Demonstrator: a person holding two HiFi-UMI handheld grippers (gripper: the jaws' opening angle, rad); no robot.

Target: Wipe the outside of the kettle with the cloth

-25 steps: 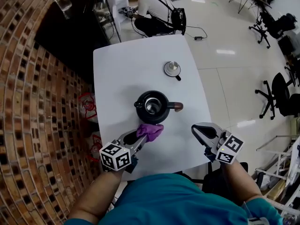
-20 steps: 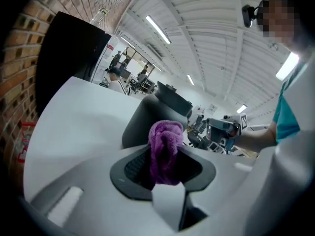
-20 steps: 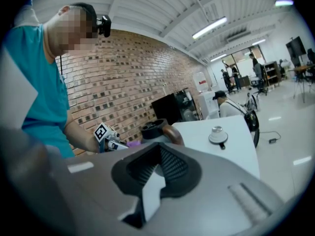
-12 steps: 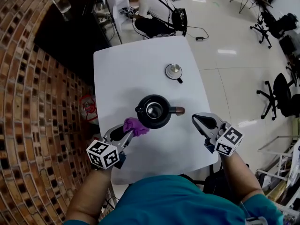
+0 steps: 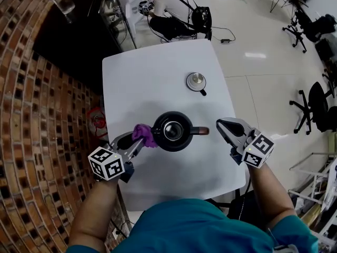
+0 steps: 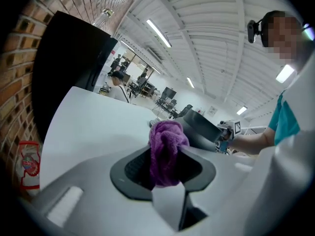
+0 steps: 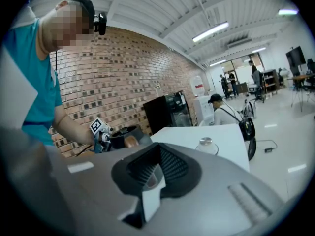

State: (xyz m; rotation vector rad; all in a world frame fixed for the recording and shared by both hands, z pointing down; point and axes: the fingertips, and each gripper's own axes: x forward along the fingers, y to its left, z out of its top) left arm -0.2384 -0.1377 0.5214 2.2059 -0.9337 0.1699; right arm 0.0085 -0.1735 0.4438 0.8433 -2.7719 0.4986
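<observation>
one white rectangular table stands between a brick wall and a glossy pale floor. a round black kettle, open-topped, sits mid-table, its metal lid farther off. left gripper jaws pinch a fluffy purple cloth against the kettle's left side; right gripper jaws stand apart, empty, near the brown handle.

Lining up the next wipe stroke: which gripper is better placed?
Left. The left gripper is shut on the purple cloth, which sits against the kettle's side. The right gripper is open and empty, near the handle.
</observation>
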